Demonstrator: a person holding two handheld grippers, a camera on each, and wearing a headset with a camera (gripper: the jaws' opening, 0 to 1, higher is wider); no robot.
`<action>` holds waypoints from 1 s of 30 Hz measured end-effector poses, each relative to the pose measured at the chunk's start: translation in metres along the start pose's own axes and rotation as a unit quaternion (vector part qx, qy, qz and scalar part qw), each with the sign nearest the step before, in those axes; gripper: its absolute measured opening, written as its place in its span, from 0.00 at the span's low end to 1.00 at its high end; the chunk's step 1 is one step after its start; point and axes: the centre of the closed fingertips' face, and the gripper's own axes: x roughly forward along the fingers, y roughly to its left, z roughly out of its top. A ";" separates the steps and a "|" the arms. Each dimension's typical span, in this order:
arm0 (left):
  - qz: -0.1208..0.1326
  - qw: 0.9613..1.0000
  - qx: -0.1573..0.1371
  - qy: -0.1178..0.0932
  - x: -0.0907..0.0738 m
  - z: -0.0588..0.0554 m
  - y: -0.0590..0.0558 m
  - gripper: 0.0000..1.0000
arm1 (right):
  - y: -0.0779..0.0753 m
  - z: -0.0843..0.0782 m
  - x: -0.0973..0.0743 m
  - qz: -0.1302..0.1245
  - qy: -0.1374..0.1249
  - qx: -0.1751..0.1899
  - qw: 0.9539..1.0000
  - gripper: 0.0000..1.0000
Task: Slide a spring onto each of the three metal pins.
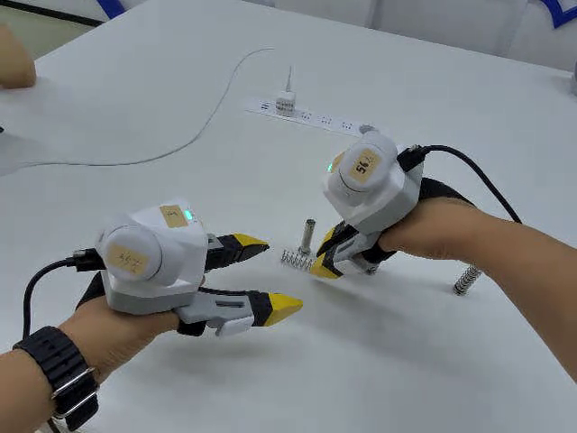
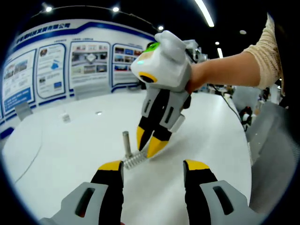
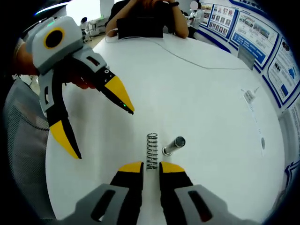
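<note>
A short metal pin point(image 1: 308, 236) stands upright on the white table point(image 1: 180, 90). Beside its base a small spring point(image 1: 294, 260) lies level, and my right gripper point(image 1: 321, 263) is shut on one end of it. In the right gripper view the spring point(image 3: 151, 149) runs forward from the jaws, with the pin point(image 3: 173, 145) just to its right. My left gripper point(image 1: 268, 275) hovers open and holds nothing, a little left of the pin. From the left gripper view, the right gripper point(image 2: 149, 143) holds the spring point(image 2: 133, 161) against the pin point(image 2: 126, 142). A second spring point(image 1: 466, 279) lies by my right forearm.
A white power strip point(image 1: 311, 115) with a plug point(image 1: 286, 101) in it lies at the back of the table, and a thin cable point(image 1: 180, 135) curves off to the left. A person point(image 3: 145, 16) sits across the table. A hand point(image 1: 13, 59) rests at the far left edge.
</note>
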 end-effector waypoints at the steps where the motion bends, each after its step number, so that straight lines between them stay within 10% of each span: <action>1: 0.000 1.000 0.000 0.000 0.000 0.000 0.000 0.52 | 0.000 0.000 0.001 0.000 0.000 0.001 1.000 0.14; 30: 0.001 1.000 0.004 0.009 -0.004 -0.003 0.000 0.51 | 0.013 0.002 -0.003 0.021 0.000 -0.007 1.000 0.11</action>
